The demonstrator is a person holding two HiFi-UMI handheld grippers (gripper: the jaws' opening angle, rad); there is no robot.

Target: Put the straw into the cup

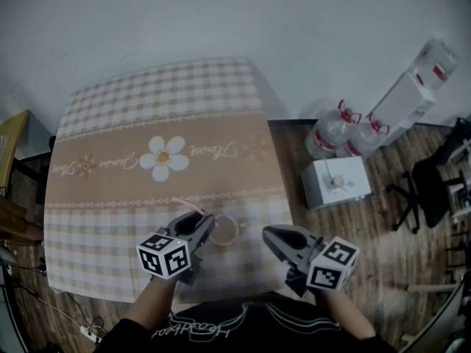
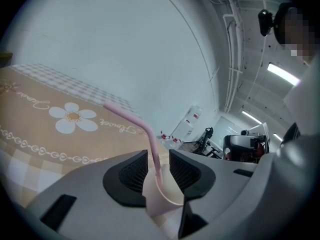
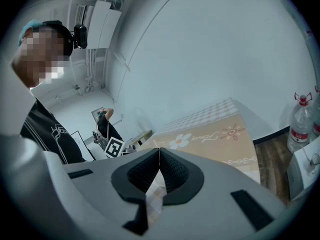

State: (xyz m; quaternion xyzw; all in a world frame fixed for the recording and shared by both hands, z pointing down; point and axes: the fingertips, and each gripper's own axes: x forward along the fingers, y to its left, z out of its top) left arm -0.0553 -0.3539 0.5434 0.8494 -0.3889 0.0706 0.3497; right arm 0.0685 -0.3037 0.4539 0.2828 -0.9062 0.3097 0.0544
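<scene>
A white paper cup (image 1: 224,229) stands near the front edge of the checked tablecloth (image 1: 147,101). A pink bent straw (image 1: 188,204) leans out of it to the left. In the left gripper view the straw (image 2: 135,121) runs down between the two pads into the cup (image 2: 162,194), with a gap on each side. My left gripper (image 1: 208,223) is open around the straw, right at the cup's rim (image 2: 159,166). My right gripper (image 1: 268,234) hangs to the right of the cup, apart from it. It is shut, its tips touching with nothing between them (image 3: 159,156).
The table's right edge drops to a wooden floor. There stand water bottles (image 1: 335,134), a white box (image 1: 337,182), a white dispenser (image 1: 412,94) and a black chair (image 1: 434,190). A yellow box (image 1: 11,145) sits left of the table.
</scene>
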